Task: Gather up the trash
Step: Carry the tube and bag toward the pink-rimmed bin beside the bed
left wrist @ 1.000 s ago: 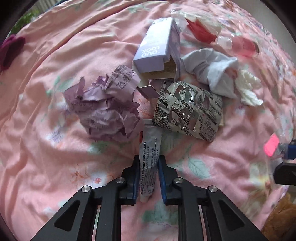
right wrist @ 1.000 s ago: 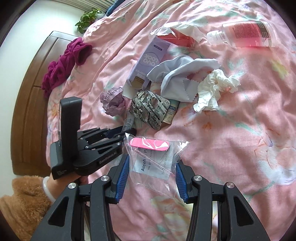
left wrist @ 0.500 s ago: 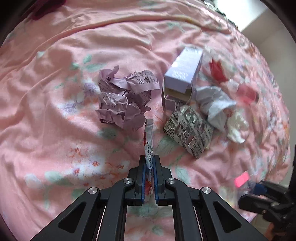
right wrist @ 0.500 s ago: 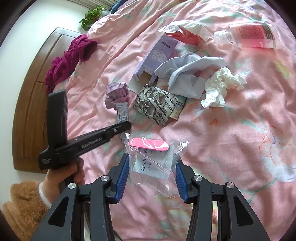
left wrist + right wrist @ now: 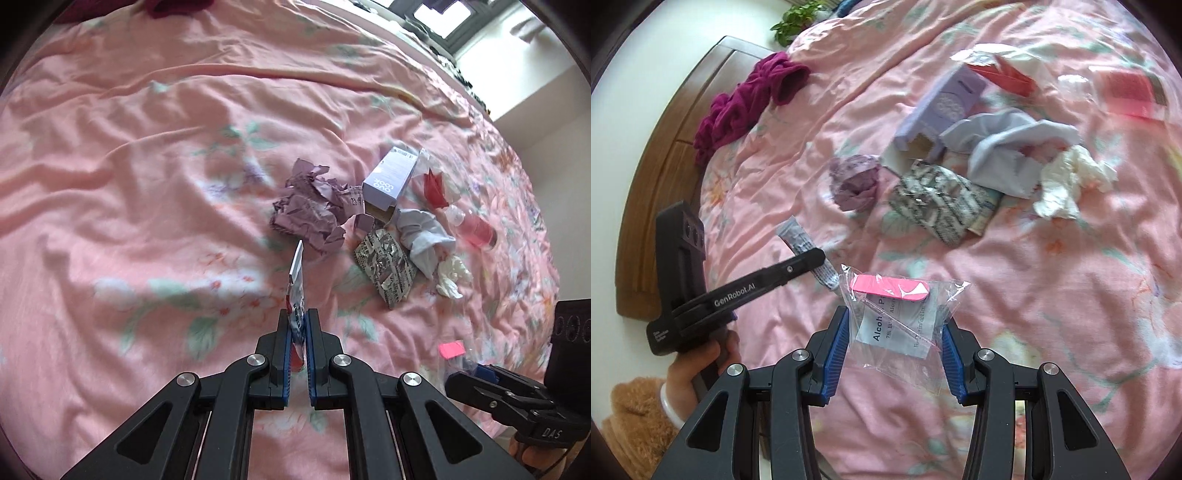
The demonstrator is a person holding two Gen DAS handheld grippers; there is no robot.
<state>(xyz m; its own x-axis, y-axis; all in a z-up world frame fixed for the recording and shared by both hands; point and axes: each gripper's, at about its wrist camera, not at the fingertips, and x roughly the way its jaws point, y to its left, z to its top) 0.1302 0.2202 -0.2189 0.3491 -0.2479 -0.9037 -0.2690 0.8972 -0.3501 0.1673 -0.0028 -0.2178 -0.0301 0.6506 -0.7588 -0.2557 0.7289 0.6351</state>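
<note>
Left wrist view, left gripper (image 5: 297, 328) jaws clamping tube (image 5: 296, 280), right gripper (image 5: 892, 345) jaws gripping clear bag (image 5: 899, 321) holding alcohol pad (image 5: 895, 323).

A pink bedspread (image 5: 147, 184) with pale green and white flowers is lying under everything. On it, a crumpled lilac paper (image 5: 310, 210) is sitting just beside a lavender box (image 5: 388, 181); a silver, black-printed blister sheet (image 5: 386, 266) is lying near that box. A magenta cloth (image 5: 746, 96) is showing on the brown headboard (image 5: 657, 177) side of the bedspread.
</note>
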